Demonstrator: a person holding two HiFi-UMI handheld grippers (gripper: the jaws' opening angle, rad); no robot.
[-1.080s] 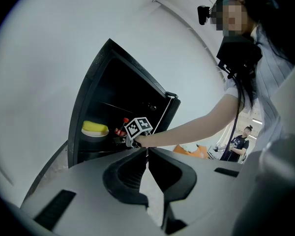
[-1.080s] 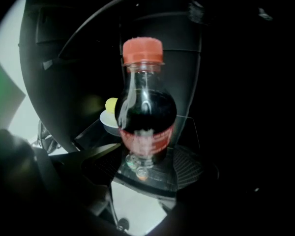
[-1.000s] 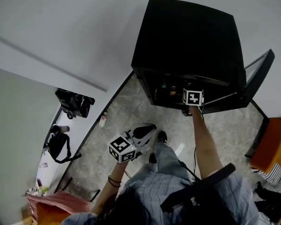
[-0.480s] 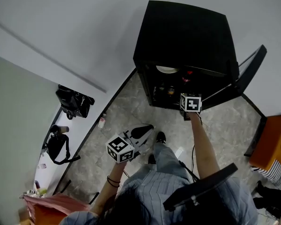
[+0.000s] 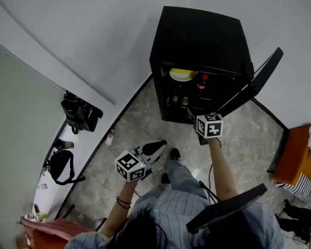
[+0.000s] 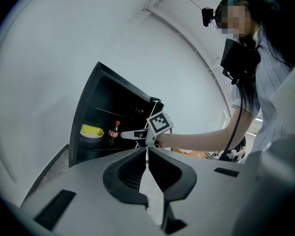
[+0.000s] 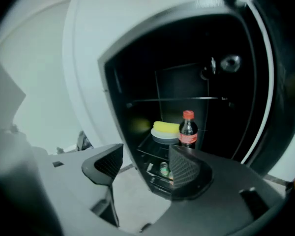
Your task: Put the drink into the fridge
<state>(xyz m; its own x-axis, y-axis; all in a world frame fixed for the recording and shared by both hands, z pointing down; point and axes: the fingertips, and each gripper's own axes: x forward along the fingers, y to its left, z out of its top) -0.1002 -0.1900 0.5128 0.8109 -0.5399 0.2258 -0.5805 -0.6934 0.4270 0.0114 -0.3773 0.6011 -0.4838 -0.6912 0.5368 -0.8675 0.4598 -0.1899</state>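
Right gripper view: cola bottle [image 7: 188, 129] upright in the fridge [image 7: 177, 82], cap up. Jaws apart and empty, the right gripper [image 7: 146, 165] has backed away from it. The left gripper [image 6: 147, 154] has its jaws pressed together.

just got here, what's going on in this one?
A person stands at a small black fridge with its door swung open. A cola bottle stands upright on a shelf inside, beside a bowl holding something yellow. The right gripper is held in front of the opening, jaws apart and empty, not touching the bottle. The left gripper is low in front of the person, jaws together, holding nothing.
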